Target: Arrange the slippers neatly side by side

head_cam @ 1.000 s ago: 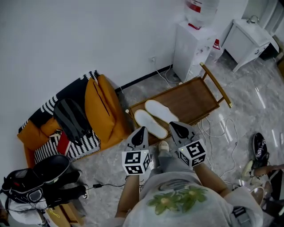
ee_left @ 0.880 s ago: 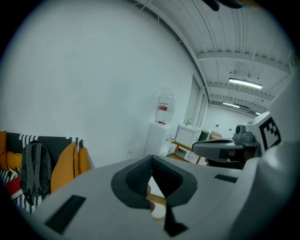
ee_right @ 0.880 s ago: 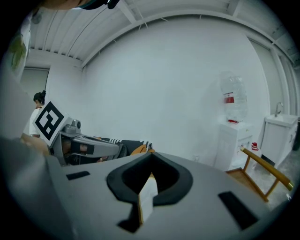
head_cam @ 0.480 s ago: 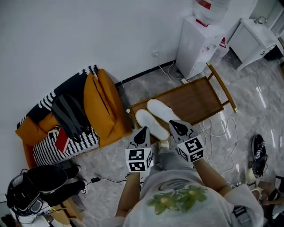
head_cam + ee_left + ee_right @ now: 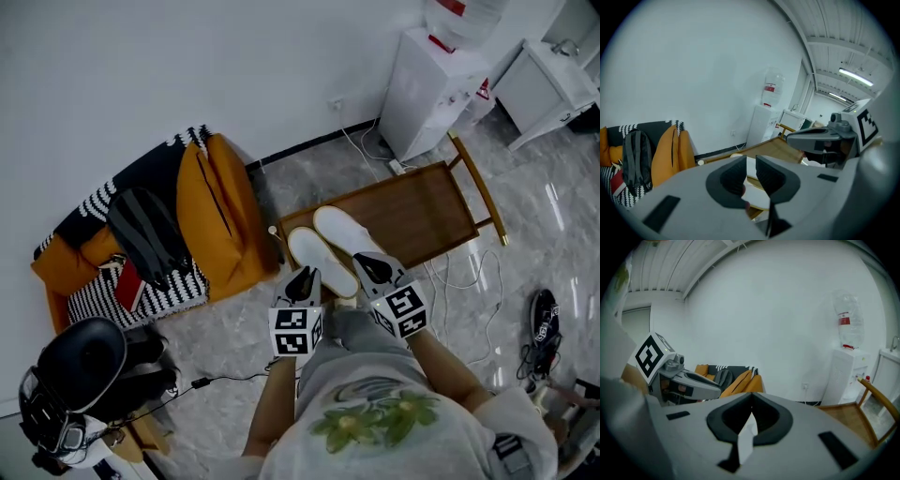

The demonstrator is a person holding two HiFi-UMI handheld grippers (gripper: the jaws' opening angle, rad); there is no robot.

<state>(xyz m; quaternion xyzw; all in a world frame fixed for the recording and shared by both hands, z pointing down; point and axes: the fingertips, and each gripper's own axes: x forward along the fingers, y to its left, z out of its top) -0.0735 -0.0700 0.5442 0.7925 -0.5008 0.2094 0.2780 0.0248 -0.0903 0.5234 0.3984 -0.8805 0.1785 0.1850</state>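
Observation:
Two white slippers, the left slipper (image 5: 319, 258) and the right slipper (image 5: 340, 231), lie side by side, angled, at the near end of a low wooden tray (image 5: 422, 211). My left gripper (image 5: 302, 275) hangs just over the near end of the left slipper. Its jaws have just been opening and now stand a little apart with nothing between them (image 5: 751, 161); white slipper (image 5: 755, 196) shows beyond the gap. My right gripper (image 5: 362, 263) hovers by the right slipper's near end, shut and empty (image 5: 751, 408).
An orange cushion (image 5: 202, 225) on a striped seat with a dark backpack (image 5: 150, 239) stands to the left. A water dispenser (image 5: 436, 89) and a white cabinet (image 5: 544, 89) stand behind. Cables (image 5: 459, 272) trail right of the tray. A black shoe (image 5: 544, 323) lies far right.
Both grippers have sunk lower and closer to the near ends of the slippers. The slippers have not moved on the tray.

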